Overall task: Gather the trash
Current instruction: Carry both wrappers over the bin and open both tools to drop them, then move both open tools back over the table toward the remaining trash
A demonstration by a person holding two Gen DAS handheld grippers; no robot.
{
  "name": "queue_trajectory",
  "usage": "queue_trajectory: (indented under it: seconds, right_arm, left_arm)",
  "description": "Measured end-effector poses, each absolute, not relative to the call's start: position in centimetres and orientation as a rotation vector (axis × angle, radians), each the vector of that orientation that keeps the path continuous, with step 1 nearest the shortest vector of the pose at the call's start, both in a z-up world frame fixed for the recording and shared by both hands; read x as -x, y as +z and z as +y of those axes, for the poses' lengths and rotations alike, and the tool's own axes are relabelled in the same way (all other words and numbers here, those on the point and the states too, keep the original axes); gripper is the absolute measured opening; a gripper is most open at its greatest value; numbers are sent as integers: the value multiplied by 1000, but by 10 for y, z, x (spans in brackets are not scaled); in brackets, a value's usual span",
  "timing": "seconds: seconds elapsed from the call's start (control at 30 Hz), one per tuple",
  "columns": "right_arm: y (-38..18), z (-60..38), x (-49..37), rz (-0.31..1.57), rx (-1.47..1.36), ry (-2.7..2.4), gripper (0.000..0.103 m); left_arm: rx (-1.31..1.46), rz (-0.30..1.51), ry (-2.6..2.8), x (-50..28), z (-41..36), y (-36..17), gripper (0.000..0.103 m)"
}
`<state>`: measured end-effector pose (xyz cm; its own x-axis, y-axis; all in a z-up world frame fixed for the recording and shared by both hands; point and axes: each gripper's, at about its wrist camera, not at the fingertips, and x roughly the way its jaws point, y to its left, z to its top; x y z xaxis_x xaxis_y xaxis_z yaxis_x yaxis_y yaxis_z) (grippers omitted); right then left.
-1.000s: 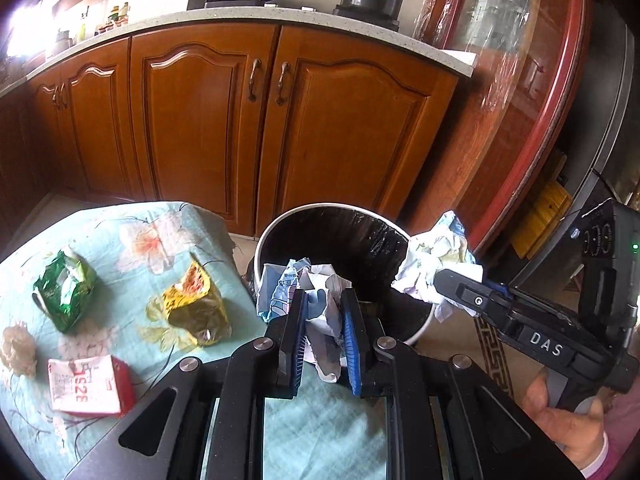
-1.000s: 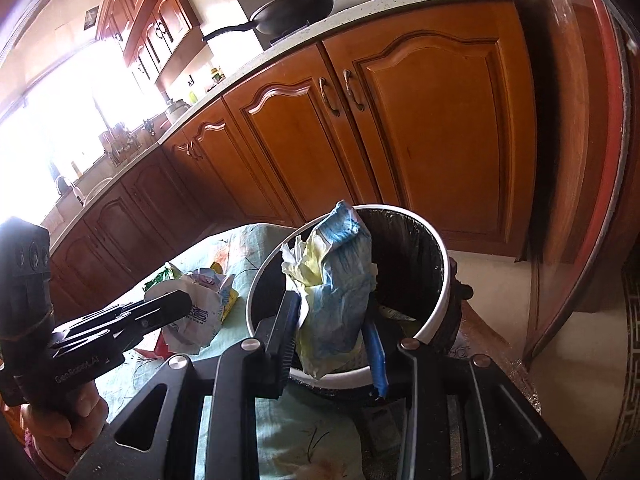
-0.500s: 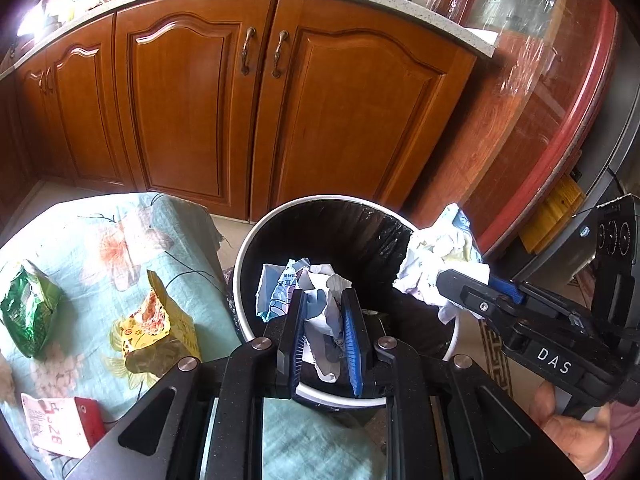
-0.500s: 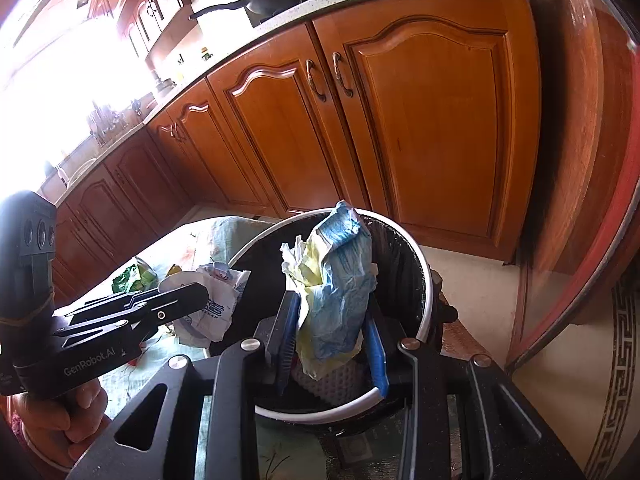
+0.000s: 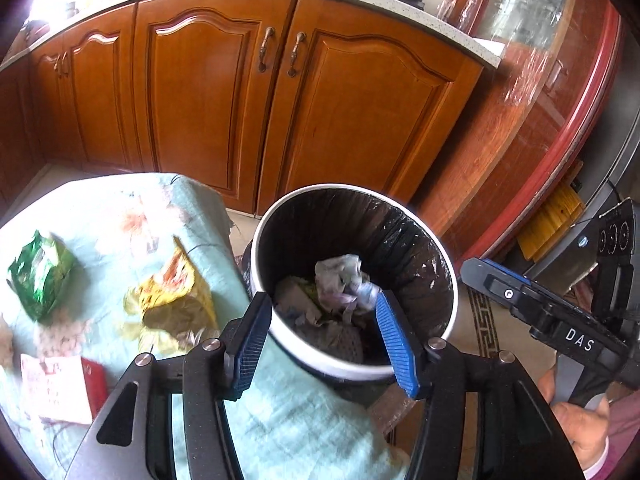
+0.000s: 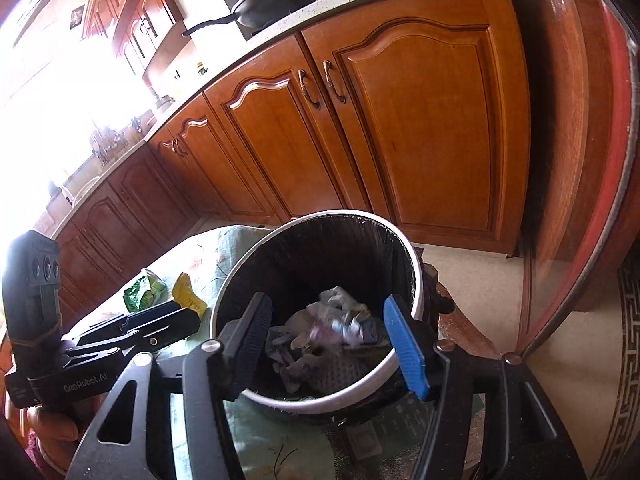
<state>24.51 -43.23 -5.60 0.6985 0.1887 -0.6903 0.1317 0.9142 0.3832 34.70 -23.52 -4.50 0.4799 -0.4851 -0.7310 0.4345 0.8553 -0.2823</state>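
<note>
Both my hand-held grippers, left (image 5: 320, 336) and right (image 6: 334, 344), gape wide, holding nothing, over the bin (image 5: 446, 264); wrappers (image 5: 340, 284) lie inside

left claw (image 5: 322, 338): black frame, blue pads, silver screws | right claw (image 6: 334, 342): black, white "DAS" lettering | sleeve possibly pink

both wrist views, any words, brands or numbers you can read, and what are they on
"DAS": white letters on the right gripper body, seen in the left wrist view.
"GenRobot.AI": on the left gripper body, seen in the right wrist view; small, first letters unclear.
Red and white packet on the floral tablecloth: print too blurred to read.
Green snack bag and yellow snack bag: print unreadable.
</note>
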Motion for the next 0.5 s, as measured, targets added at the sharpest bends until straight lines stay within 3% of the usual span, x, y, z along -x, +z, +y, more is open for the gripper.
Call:
queue_trajectory:
  seconds: [0.17,0.5]
  right_arm:
    - [-53,-417,-220,769,-463,63,85]
    - [-62,-365,-187,800,-498,130,85]
  left_arm:
    - [103,888,-516,-315,-199,-47,60]
    - [156,891,-414,-250,-125,-55,60]
